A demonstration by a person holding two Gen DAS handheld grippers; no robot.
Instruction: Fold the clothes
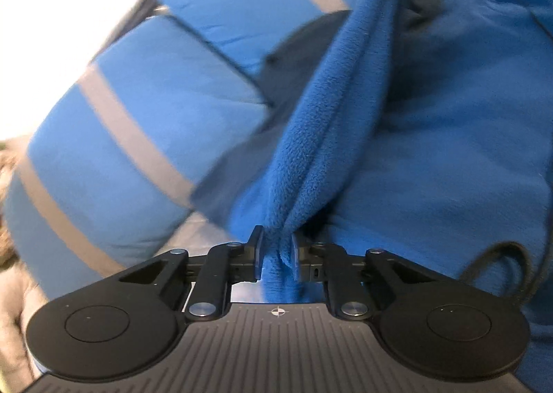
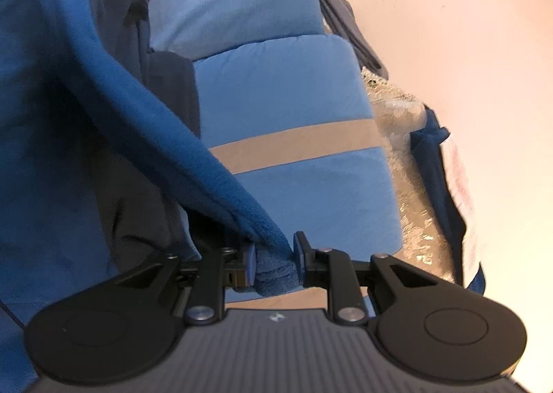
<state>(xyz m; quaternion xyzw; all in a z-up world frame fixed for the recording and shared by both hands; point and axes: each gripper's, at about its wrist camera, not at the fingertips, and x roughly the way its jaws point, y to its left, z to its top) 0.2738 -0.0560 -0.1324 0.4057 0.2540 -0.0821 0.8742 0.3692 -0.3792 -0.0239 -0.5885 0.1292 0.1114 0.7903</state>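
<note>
you have the bright blue fleece garment (image 1: 432,137) lifted and stretched between both tools above the light blue pillows with grey stripes (image 2: 276,89). it hangs loose and bunched, with no finished fold showing, so folding looks underway rather than done. your left gripper (image 1: 276,256) pinches a gathered ridge of fleece, jaws narrow. your right gripper (image 2: 274,260) clamps another bunched edge likewise.

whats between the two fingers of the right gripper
In the right wrist view, a bunched fold of the blue fleece garment fills the gap of the right gripper; its jaws are clamped on it, nothing else between.
</note>
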